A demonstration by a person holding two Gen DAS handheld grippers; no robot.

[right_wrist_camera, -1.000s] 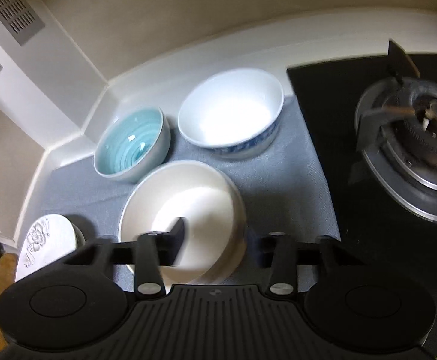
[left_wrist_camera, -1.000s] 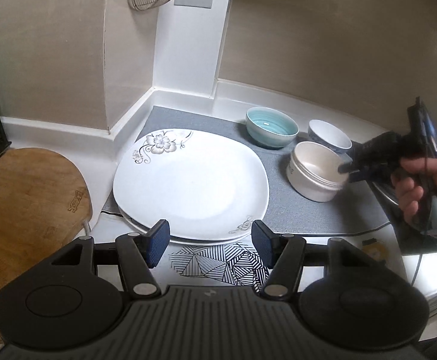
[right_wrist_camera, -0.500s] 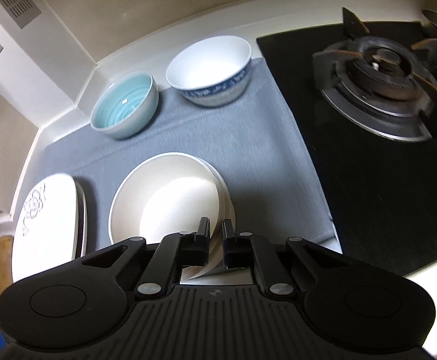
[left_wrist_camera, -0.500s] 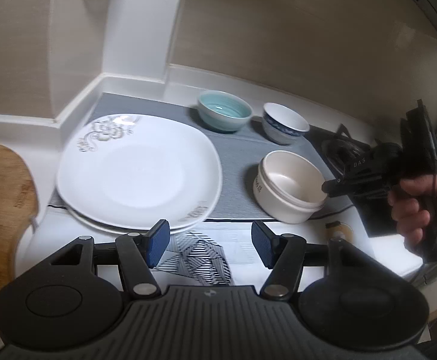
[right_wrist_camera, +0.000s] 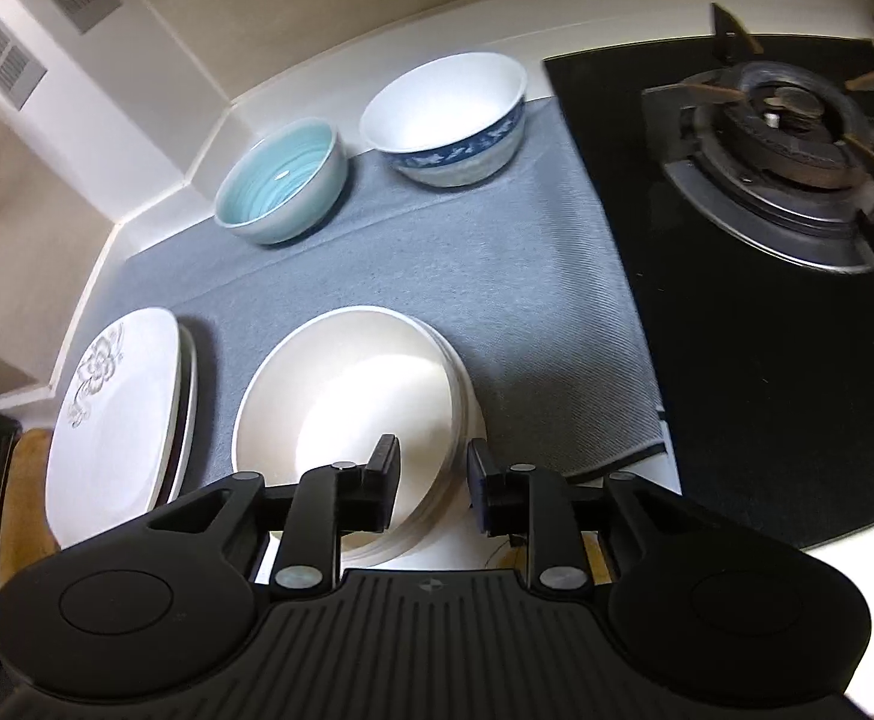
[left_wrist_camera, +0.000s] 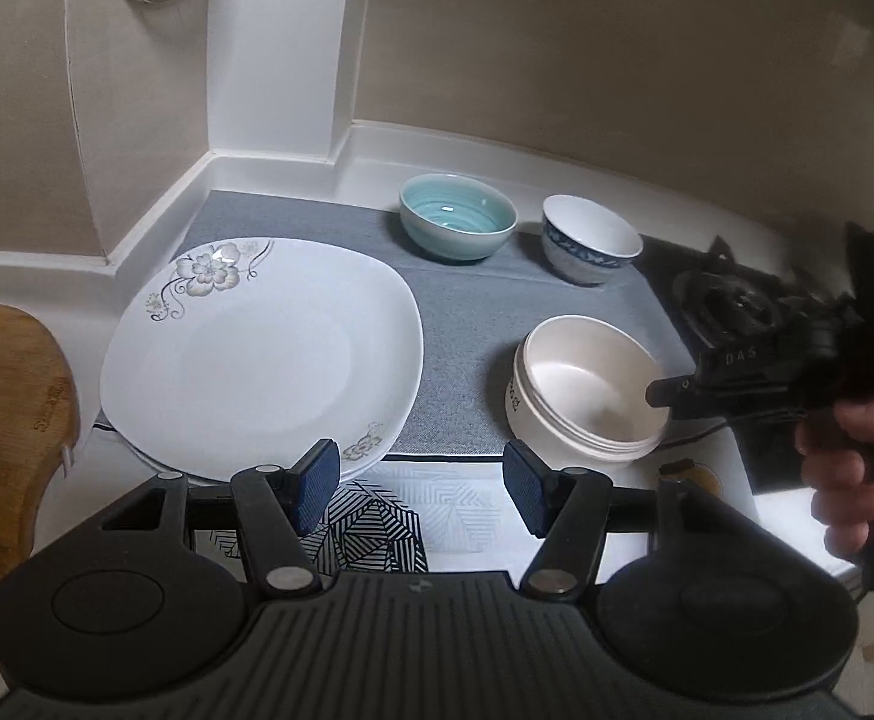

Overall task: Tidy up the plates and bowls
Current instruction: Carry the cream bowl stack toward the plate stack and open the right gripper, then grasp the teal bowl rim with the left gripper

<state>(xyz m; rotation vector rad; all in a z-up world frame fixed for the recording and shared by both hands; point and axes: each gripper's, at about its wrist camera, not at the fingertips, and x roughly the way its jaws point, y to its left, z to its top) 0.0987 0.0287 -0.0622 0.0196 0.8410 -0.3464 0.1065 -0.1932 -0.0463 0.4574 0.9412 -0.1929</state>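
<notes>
Right wrist view: right gripper [right_wrist_camera: 431,480] jaws opening, straddling the cream bowl [right_wrist_camera: 347,414] rim. Floral plate [right_wrist_camera: 113,414] sits left of it, gas burner [right_wrist_camera: 785,138] far right. Left gripper [left_wrist_camera: 416,486] gapes wide, empty.

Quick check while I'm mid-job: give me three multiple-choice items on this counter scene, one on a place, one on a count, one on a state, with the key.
1. The teal bowl stands:
A. on the grey mat
B. on the stove
C. on the plates

2. Bowls in view:
A. two
B. three
C. five

3. The left gripper is:
A. shut on a plate
B. holding a bowl
C. open and empty

Key: 1 A, it stands on the mat beside the blue-patterned bowl. 2 B, teal, blue-patterned and cream bowl. 3 C, nothing lies between its pads.
</notes>
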